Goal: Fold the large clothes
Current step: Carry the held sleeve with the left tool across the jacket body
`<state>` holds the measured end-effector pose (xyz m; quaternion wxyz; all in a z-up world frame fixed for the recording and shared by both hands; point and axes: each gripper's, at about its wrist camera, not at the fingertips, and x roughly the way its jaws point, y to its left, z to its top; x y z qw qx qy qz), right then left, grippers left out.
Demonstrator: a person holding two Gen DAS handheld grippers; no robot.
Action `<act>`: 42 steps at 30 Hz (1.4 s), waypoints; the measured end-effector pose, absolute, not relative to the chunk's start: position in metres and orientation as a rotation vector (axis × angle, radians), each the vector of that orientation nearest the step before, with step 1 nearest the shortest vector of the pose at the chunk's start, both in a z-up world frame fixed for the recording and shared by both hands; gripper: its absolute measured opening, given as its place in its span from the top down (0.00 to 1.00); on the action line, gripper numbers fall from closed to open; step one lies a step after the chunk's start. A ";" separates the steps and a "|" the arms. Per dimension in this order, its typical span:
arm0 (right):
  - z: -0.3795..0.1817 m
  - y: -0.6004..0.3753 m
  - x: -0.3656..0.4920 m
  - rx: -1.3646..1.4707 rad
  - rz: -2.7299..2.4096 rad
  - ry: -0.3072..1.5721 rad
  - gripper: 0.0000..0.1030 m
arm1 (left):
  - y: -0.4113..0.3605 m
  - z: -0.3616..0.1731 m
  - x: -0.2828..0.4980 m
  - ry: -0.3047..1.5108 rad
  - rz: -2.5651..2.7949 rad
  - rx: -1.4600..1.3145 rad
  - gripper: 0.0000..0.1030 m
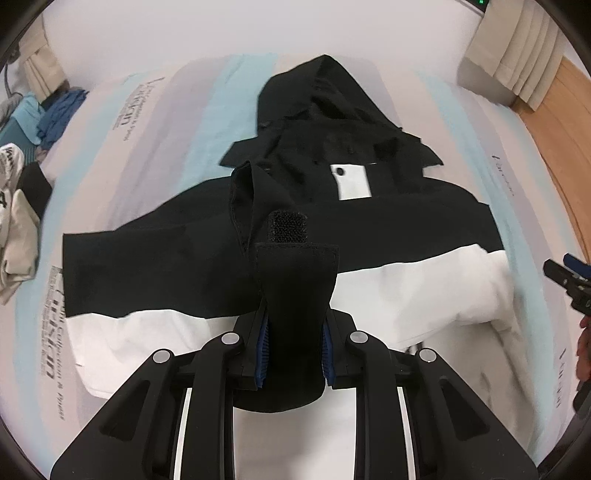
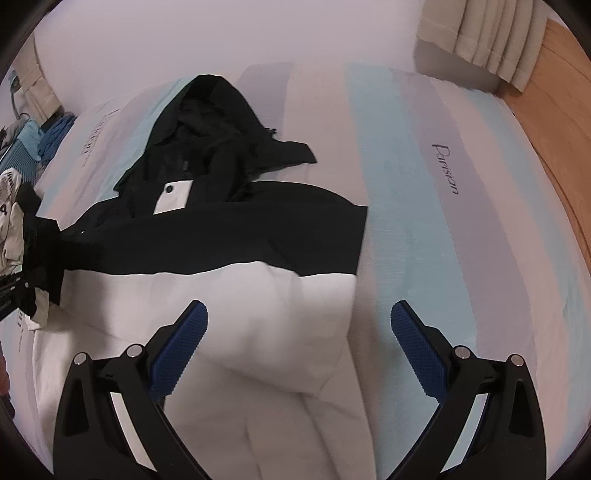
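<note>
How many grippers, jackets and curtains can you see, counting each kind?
Grippers: 2, the left gripper and the right gripper
Jackets: 1, the black and white jacket
Curtains: 2, one curtain and the other curtain
Total: 5

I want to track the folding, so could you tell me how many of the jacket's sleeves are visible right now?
1: a black sleeve clamped at its cuff in the left gripper, over the jacket. The other may be hidden under the jacket.

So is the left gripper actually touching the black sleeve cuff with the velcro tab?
Touching. The left wrist view shows the left gripper clamped on the black sleeve cuff, both blue pads pressed against the fabric.
</note>
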<state>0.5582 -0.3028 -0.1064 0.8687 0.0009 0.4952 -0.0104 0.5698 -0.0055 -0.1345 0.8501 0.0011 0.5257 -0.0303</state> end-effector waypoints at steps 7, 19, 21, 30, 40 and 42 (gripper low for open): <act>-0.117 -0.332 0.563 0.010 -0.020 1.046 0.07 | -0.057 -0.133 0.576 1.091 -0.093 -0.007 0.79; -0.121 -0.386 0.557 0.027 0.001 1.064 0.07 | -0.163 -0.136 0.585 1.098 -0.167 -0.019 0.79; -0.121 -0.396 0.557 0.035 -0.006 1.066 0.07 | -0.179 -0.138 0.587 1.101 -0.183 -0.011 0.79; -0.128 -0.430 0.551 0.068 -0.027 1.079 0.07 | -0.240 -0.154 0.597 1.120 -0.271 0.024 0.79; -0.141 -0.456 0.541 0.113 -0.060 1.091 0.07 | -0.287 -0.182 0.614 1.158 -0.311 0.094 0.79; -0.144 -0.462 0.538 0.131 -0.069 1.095 0.07 | -0.293 -0.191 0.619 1.172 -0.303 0.099 0.79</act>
